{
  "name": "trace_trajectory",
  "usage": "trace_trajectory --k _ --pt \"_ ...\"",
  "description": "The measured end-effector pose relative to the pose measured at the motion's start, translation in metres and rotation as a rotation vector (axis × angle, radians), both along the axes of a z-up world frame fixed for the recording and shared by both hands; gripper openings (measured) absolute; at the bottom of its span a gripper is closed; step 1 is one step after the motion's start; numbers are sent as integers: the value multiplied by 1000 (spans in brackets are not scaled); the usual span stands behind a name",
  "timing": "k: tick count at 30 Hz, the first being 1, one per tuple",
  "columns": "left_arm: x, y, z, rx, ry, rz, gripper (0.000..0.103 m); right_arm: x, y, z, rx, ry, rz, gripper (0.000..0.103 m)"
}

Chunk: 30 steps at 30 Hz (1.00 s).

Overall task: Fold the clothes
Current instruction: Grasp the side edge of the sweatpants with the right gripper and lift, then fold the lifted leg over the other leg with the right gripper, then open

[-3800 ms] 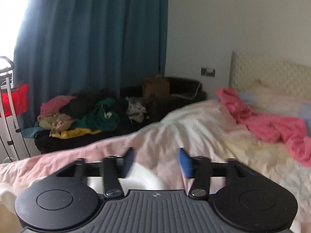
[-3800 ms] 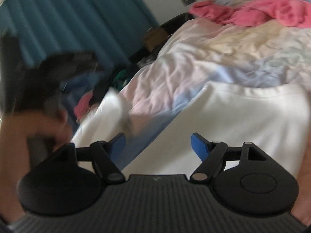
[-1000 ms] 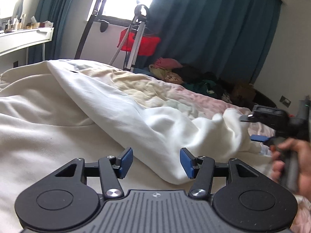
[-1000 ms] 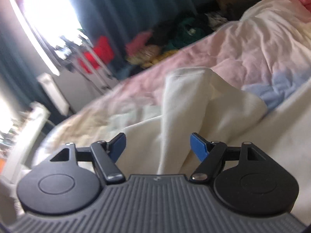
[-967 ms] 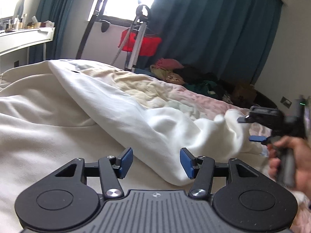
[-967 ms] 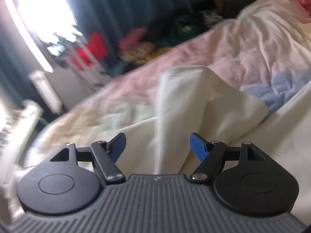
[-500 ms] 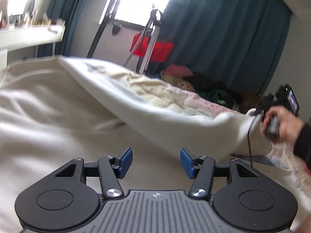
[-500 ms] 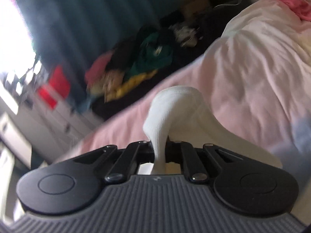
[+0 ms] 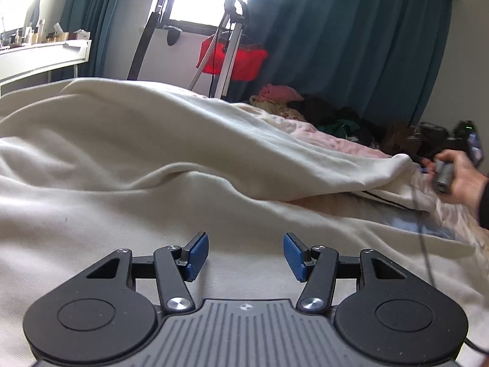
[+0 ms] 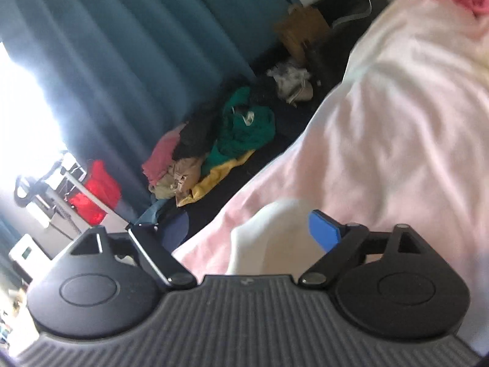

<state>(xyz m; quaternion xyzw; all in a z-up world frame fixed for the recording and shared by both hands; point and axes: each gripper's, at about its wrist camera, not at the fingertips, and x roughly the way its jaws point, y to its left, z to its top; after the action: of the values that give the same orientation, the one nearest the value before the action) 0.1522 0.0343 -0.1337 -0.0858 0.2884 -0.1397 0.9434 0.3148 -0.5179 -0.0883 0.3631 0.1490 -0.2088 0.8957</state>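
A large cream sweatshirt (image 9: 128, 153) lies spread on the bed, with one sleeve (image 9: 305, 165) stretched out to the right. My left gripper (image 9: 246, 253) is open and empty, low over the garment's body. My right gripper (image 10: 241, 232) is open; the white sleeve cuff (image 10: 269, 238) lies loose between its jaws. In the left wrist view the right gripper (image 9: 452, 165) and the hand on it are at the sleeve's far end.
The bed has a pastel pink quilt (image 10: 382, 128). A pile of clothes (image 10: 223, 146) lies on a dark couch beside the bed. A red bag on a stand (image 9: 232, 58) and teal curtains (image 9: 345, 46) are behind. A white shelf (image 9: 42, 58) is at left.
The right gripper, shut on the sleeve cuff half a second ago, has opened and let it go. The sleeve now lies stretched out to the right. The left gripper stayed open.
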Motion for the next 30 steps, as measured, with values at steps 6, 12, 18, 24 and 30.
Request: trace_trajectory --k 6,12,18,24,30 --pt "2 -8 2 74 -38 24 69 -78 -4 -14 85 37 17 89" --pt "11 -10 10 105 -31 77 75 -66 11 -7 155 -12 173 88" --pt "13 -5 5 75 5 107 76 15 34 -5 12 106 206 76" --pt "25 -5 -5 9 -1 95 76 70 28 -34 10 313 91 11" --pt "29 1 -5 -52 4 79 76 57 58 67 -159 63 92 7"
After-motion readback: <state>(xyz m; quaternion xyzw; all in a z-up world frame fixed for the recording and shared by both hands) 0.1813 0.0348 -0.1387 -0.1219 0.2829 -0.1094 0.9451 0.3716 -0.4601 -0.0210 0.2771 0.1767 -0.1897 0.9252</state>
